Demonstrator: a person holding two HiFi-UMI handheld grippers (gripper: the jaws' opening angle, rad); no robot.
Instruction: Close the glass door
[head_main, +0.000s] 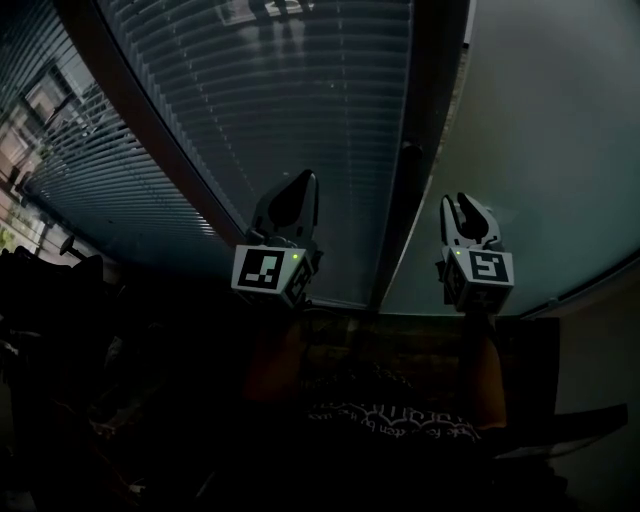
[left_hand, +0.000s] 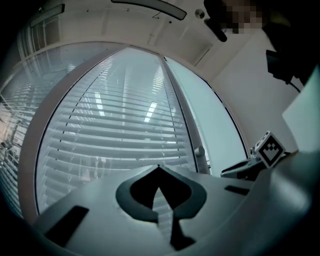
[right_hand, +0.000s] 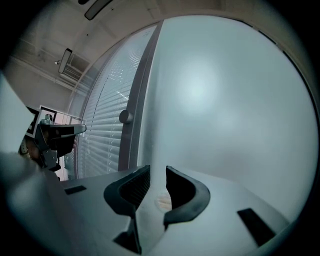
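Observation:
The glass door with slatted blinds behind it fills the head view, edged on the right by a dark upright frame with a small round knob. The knob also shows in the left gripper view, and the knob in the right gripper view. My left gripper is held up in front of the blinds, left of the frame, jaws shut and empty. My right gripper is raised before the frosted panel, right of the frame, jaws slightly open with nothing between them.
A grey frosted pane stands right of the door frame. Dark furniture sits low at the left, and a dark floor area lies below the grippers. Neither gripper touches the door or the knob.

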